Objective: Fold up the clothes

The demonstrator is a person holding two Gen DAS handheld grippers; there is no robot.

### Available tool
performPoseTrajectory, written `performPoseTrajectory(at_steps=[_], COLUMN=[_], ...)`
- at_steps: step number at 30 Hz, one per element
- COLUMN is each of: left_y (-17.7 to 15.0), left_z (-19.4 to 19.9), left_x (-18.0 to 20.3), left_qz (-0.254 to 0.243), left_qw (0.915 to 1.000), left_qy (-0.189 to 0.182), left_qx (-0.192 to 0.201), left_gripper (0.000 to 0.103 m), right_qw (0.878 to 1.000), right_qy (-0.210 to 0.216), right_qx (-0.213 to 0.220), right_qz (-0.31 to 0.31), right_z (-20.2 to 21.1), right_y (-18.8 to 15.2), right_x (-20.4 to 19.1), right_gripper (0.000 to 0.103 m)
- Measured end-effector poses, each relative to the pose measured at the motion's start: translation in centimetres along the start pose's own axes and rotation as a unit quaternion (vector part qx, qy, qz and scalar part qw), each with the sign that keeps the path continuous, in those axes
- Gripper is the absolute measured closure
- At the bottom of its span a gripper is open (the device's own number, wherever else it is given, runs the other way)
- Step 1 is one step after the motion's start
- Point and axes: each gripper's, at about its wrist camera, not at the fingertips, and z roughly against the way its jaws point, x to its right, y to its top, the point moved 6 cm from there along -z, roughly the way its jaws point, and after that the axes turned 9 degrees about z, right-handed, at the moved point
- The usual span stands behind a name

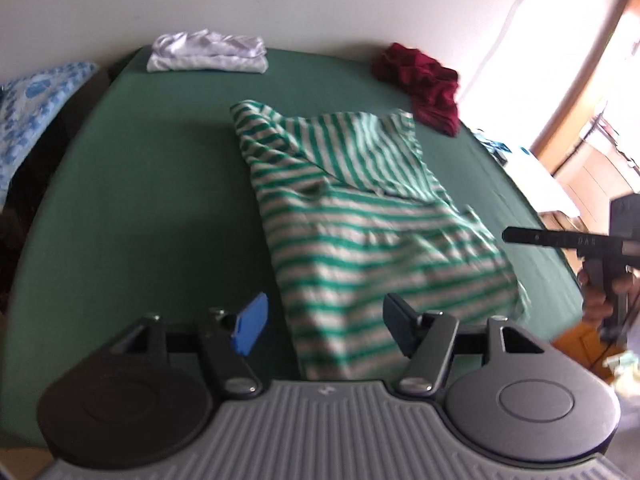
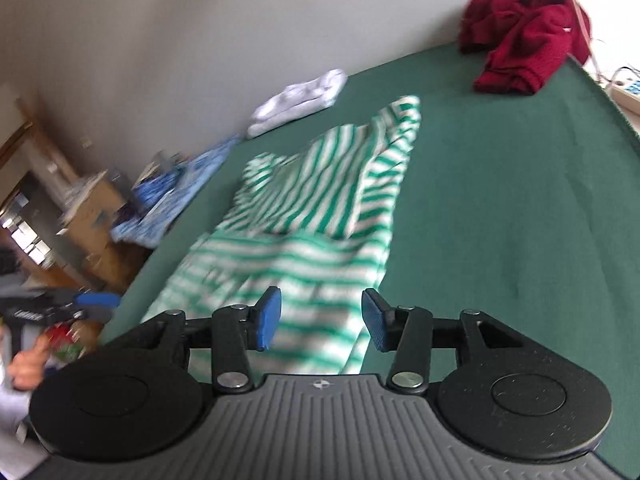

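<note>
— Where does the striped shirt (image 1: 372,216) lie?
— Rumpled mid-bed (image 1: 140,200), reaching the near edge.
— And the grippers?
— The left gripper (image 1: 324,324) and right gripper (image 2: 320,318) both gape above it, grasping nothing.

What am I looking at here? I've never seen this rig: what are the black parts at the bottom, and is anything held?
There is no robot: a person holds a hand-held claw in each hand, each with a fisheye camera looking along its two fingers. One picture is from the left claw, the other from the right claw. Both claws are open and hold nothing. In the left view the right claw also shows at the edge. On the green bed lie a striped shirt, partly folded, a folded white garment by the wall, and a crumpled red garment.
</note>
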Motion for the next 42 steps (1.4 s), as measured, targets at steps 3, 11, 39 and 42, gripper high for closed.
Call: performPoseTrajectory(at_steps=[3, 11, 39, 42], left_y=[1.7, 1.2, 1.7, 1.6], left_z=[-2.7, -5.3, -7.0, -6.2], left_x=[-0.4, -1.0, 2.7, 3.5], left_qz=[0.018, -0.01, -0.09, -0.093], left_qw=[0.9998, 0.9986, 0.991, 0.9877], left_qy=[0.009, 0.052, 0.089, 0.117], left_qx=[0.002, -0.002, 0.043, 0.047], left_gripper=[0.067, 0.079, 0.073, 0.068], right_qw=[1.0, 0.996, 0.996, 0.998], right_qy=[-0.016, -0.07, -0.085, -0.059], right_qx=[-0.002, 0.011, -0.007, 0.013], right_qz=[0.009, 0.045, 0.033, 0.005], right_z=[-2.5, -4.6, -5.6, -4.1], right_y=[0.7, 1.7, 0.4, 1.3], right_x=[0.2, -0.5, -1.7, -2.2], right_gripper=[0.067, 0.101, 0.09, 0.085])
